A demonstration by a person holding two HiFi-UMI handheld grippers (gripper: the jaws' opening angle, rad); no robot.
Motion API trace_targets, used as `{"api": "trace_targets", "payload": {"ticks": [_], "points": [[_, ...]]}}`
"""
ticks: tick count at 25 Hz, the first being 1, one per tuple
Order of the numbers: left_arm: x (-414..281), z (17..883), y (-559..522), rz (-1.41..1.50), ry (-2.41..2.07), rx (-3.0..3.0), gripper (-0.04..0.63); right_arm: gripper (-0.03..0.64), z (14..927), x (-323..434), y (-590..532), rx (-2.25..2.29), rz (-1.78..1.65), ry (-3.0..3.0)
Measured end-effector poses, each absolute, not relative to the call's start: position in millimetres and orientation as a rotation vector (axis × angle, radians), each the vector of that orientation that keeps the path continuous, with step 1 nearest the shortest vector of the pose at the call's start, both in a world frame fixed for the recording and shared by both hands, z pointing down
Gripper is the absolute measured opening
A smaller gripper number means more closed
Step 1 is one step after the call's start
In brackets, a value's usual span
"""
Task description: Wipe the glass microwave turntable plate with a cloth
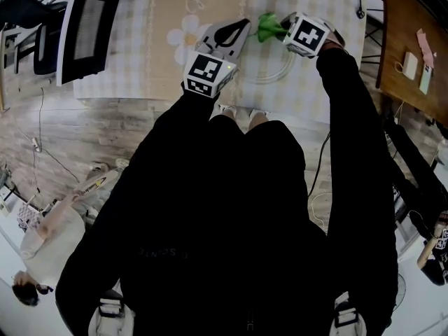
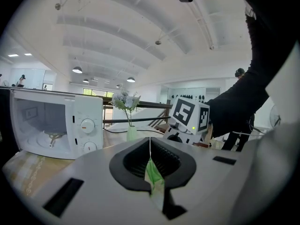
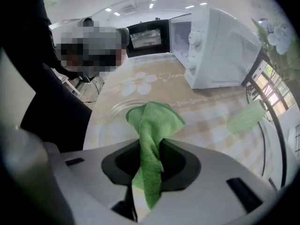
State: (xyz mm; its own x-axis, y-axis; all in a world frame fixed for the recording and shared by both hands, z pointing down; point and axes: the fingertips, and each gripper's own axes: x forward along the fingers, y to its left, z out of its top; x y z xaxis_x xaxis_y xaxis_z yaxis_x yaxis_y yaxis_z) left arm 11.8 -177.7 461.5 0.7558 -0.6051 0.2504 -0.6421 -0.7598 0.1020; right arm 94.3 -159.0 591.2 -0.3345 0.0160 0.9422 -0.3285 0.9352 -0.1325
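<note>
The clear glass turntable plate is over the checked tablecloth at the table's near edge. In the right gripper view the plate spreads out just beyond the jaws. My left gripper is shut on its rim, and the left gripper view shows the plate edge-on as a thin line between that gripper's jaws. To the right, my right gripper is shut on a bunched green cloth. The cloth sticks out of the right gripper over the plate; whether it touches the glass I cannot tell.
A white microwave stands at the table's left end with its door open. A small vase of flowers stands behind it. A wooden desk is on the right. Cables run across the floor, where another person is at lower left.
</note>
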Motion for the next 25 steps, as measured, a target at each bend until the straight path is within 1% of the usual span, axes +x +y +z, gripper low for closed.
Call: {"api": "trace_targets", "payload": {"ticks": [11,18,25], "points": [[17,469,-198,0.318,-0.997,2.758,0.021,0.109,618,103,-215,0.284,0.265,-1.866],[15,473,-199,0.324,-1.007,2.741,0.021,0.107,649,107,-212,0.248,0.224,-1.810],[19,479,-191,0.334,-0.999,2.734,0.021,0.107,650,105,-209,0.278,0.205,-1.834]]}}
